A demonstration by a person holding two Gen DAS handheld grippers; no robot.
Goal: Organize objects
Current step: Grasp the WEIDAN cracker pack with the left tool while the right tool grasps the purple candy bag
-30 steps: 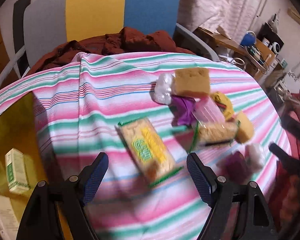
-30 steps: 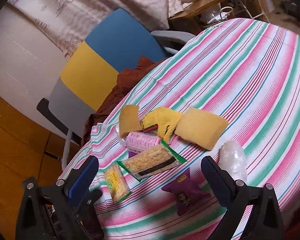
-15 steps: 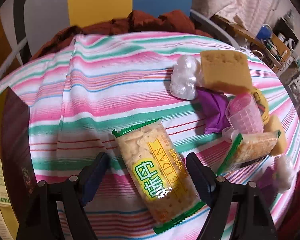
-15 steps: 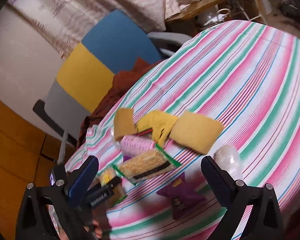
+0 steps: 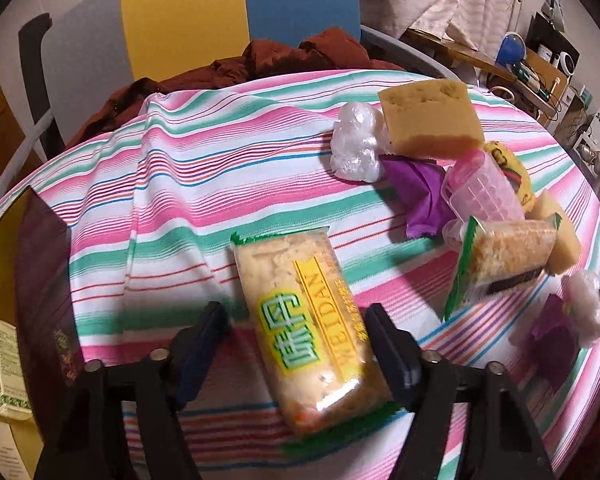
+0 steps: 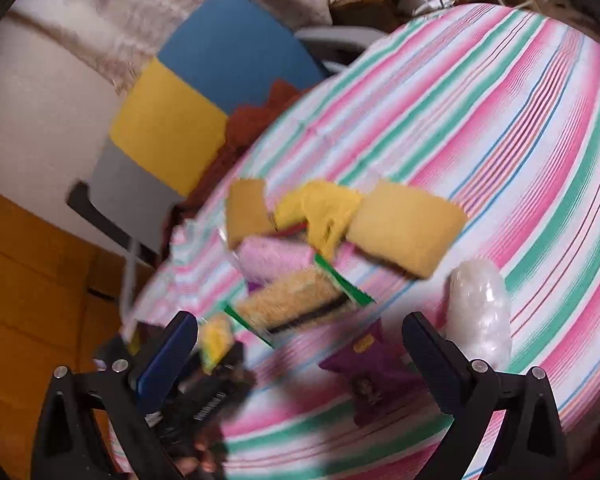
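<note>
The cracker packet [image 5: 312, 328] lies flat near the table's [image 5: 180, 184] near edge, apart from the heap by the far edge; the left gripper [image 5: 296, 344] straddles it, jaws apart, likely to grasp across its width; the right gripper [image 6: 300, 356] hangs spread, holding nothing.

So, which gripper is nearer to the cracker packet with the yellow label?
Left. The left gripper is open around the cracker packet; the right gripper hangs open farther off, over the purple packet.
</note>
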